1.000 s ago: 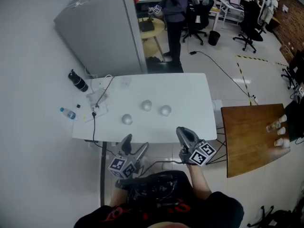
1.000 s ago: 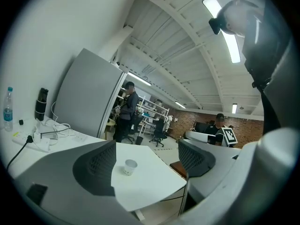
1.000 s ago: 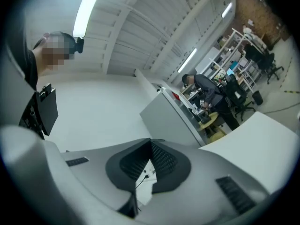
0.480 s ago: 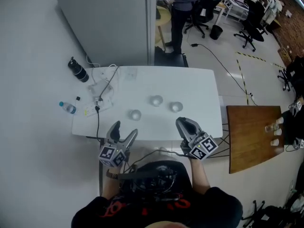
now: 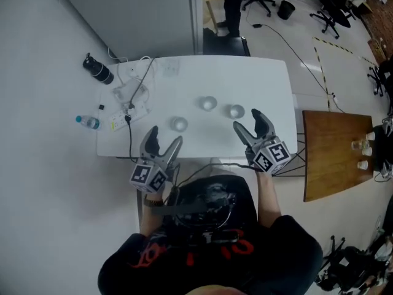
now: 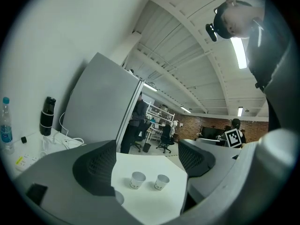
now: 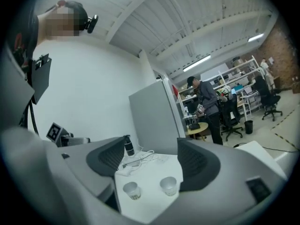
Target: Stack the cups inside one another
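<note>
Three small white paper cups stand upright and apart on the white table (image 5: 258, 78): a left cup (image 5: 178, 124), a middle cup (image 5: 209, 103) and a right cup (image 5: 235, 111). My left gripper (image 5: 164, 138) is open over the table's front edge, just short of the left cup, with nothing between its jaws. In the left gripper view two cups (image 6: 137, 179) (image 6: 161, 181) show between the jaws, farther off. My right gripper (image 5: 250, 123) sits close beside the right cup, its jaws opening and empty. Ahead of it the right gripper view shows two cups (image 7: 131, 190) (image 7: 168, 185).
A black bottle (image 5: 98, 69), a water bottle (image 5: 88, 122) and a power strip with cables (image 5: 126, 103) lie at the table's left end. A grey partition (image 5: 135, 11) stands behind it. To the right is a wooden table (image 5: 334, 152) with small cups. A person stands beyond.
Both grippers have moved forward from below the table's front edge up to the cups. The right gripper's jaws, shut before, now stand apart.
</note>
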### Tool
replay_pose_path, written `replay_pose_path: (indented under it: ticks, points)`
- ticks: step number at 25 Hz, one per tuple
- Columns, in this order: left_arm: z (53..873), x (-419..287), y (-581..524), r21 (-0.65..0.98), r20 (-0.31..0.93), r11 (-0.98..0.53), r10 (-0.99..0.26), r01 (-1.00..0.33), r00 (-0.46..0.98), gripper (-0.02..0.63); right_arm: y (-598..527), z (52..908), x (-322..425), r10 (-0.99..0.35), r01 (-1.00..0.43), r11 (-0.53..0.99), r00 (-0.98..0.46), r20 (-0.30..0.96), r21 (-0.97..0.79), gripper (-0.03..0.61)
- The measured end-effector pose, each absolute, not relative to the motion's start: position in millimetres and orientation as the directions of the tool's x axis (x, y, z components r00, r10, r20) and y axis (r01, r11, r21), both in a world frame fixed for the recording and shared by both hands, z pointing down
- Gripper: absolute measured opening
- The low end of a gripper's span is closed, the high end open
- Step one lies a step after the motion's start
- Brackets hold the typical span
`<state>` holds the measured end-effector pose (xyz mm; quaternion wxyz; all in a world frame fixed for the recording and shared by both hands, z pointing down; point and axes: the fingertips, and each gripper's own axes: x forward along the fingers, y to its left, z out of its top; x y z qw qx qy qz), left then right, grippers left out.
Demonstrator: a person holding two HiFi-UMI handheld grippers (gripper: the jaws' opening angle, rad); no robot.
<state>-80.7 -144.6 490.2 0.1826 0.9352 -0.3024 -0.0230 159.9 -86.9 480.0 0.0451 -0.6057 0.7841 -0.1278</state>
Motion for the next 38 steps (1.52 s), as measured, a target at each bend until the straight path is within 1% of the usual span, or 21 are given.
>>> replay_pose_path:
  ticks: [2, 3, 4, 6, 7, 12, 16, 21, 23, 25, 29, 30, 31, 35, 38]
  points:
    - [487.9, -75.4, -146.5, 0.344, 0.075, -0.756, -0.569, -0.557, 0.819, 0.402, -94.3, 496.7, 165.2, -0.957, -0.945, 0.223, -0.259, 0.132, -0.241, 0.360]
    - [487.3, -73.0, -146.9, 0.338, 0.080, -0.758, -0.567, -0.558, 0.820, 0.402, -97.6, 507.1, 168.0, -0.954, -0.948, 0.215, -0.256, 0.159, -0.236, 0.394]
    - [487.2, -71.1, -147.0, 0.335, 0.084, -0.758, -0.567, -0.559, 0.819, 0.402, -100.8, 518.9, 171.5, -0.949, -0.952, 0.203, -0.249, 0.191, -0.230, 0.452]
    - [488.0, -68.3, -146.7, 0.335, 0.088, -0.754, -0.572, -0.565, 0.815, 0.402, -106.7, 543.5, 179.5, -0.939, -0.962, 0.175, -0.226, 0.258, -0.208, 0.547]
    - [488.4, -66.9, -146.5, 0.336, 0.090, -0.751, -0.575, -0.568, 0.813, 0.402, -109.5, 554.7, 183.1, -0.933, -0.967, 0.165, -0.217, 0.286, -0.193, 0.565]
    - [490.4, -63.9, -145.2, 0.328, 0.110, -0.737, -0.592, -0.591, 0.799, 0.402, -119.0, 614.5, 194.5, -0.892, -0.979, 0.152, -0.195, 0.409, -0.134, 0.565]
    - [490.0, -62.2, -141.3, 0.327, 0.120, -0.723, -0.607, -0.608, 0.786, 0.402, -117.8, 667.2, 217.0, -0.863, -0.988, 0.101, -0.145, 0.484, -0.117, 0.563]
    - [492.6, -62.3, -138.5, 0.318, 0.147, -0.711, -0.616, -0.627, 0.774, 0.402, -127.3, 724.1, 223.8, -0.812, -0.991, 0.128, -0.123, 0.571, -0.033, 0.563]
    - [492.6, -61.3, -137.7, 0.317, 0.155, -0.705, -0.621, -0.634, 0.768, 0.402, -131.0, 739.1, 226.4, -0.796, -0.991, 0.127, -0.122, 0.593, -0.033, 0.561]
    - [491.4, -60.6, -136.8, 0.317, 0.157, -0.700, -0.627, -0.640, 0.763, 0.402, -135.2, 749.8, 230.6, -0.788, -0.992, 0.121, -0.118, 0.605, -0.037, 0.518]
    - [491.5, -62.5, -134.4, 0.312, 0.162, -0.692, -0.636, -0.651, 0.754, 0.402, -144.4, 767.9, 238.6, -0.767, -0.992, 0.114, -0.119, 0.630, -0.049, 0.518]
    - [492.8, -64.5, -134.2, 0.310, 0.166, -0.687, -0.641, -0.657, 0.749, 0.402, -145.8, 772.0, 239.6, -0.761, -0.992, 0.115, -0.120, 0.637, -0.050, 0.493]
    - [494.0, -66.7, -134.4, 0.309, 0.171, -0.681, -0.647, -0.664, 0.743, 0.402, -146.6, 775.0, 240.7, -0.757, -0.992, 0.115, -0.121, 0.642, -0.052, 0.438]
    - [493.8, -70.9, -135.0, 0.316, 0.174, -0.654, -0.672, -0.687, 0.720, 0.402, -147.0, 777.0, 244.7, -0.759, -0.992, 0.116, -0.123, 0.639, -0.053, 0.337]
    - [496.2, -73.4, -133.2, 0.312, 0.178, -0.650, -0.677, -0.693, 0.714, 0.402, -148.4, 774.9, 243.3, -0.765, -0.991, 0.129, -0.113, 0.634, -0.021, 0.334]
